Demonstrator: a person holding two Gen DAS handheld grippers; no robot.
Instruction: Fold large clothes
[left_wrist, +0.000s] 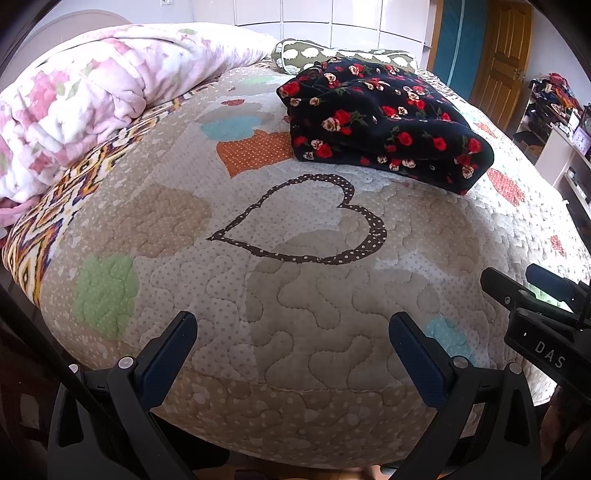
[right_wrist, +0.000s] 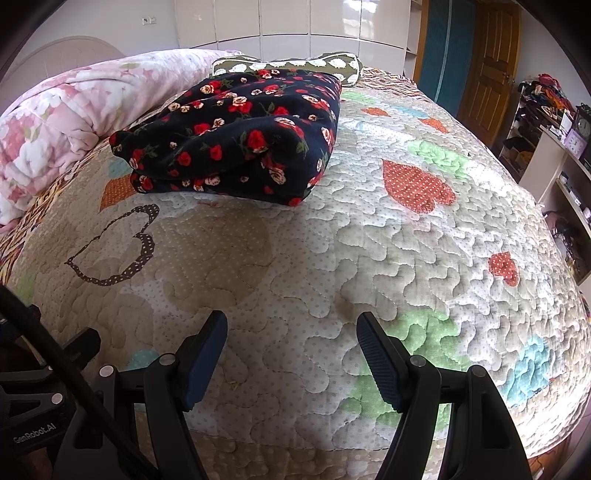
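Note:
A black garment with red and white roses (left_wrist: 384, 122) lies folded in a thick bundle on the quilted bedspread (left_wrist: 295, 295), far from me. It also shows in the right wrist view (right_wrist: 236, 140). My left gripper (left_wrist: 291, 328) is open and empty, low over the near edge of the bed, well short of the garment. My right gripper (right_wrist: 291, 328) is open and empty too, over the near part of the quilt (right_wrist: 406, 258). The right gripper also shows at the right edge of the left wrist view (left_wrist: 517, 284).
A rolled pink floral blanket (left_wrist: 85, 99) lies along the left side of the bed. A green pillow with white dots (left_wrist: 332, 55) sits behind the garment. Shelves with clutter (right_wrist: 554, 129) stand at the right, a wooden door (right_wrist: 487, 62) behind.

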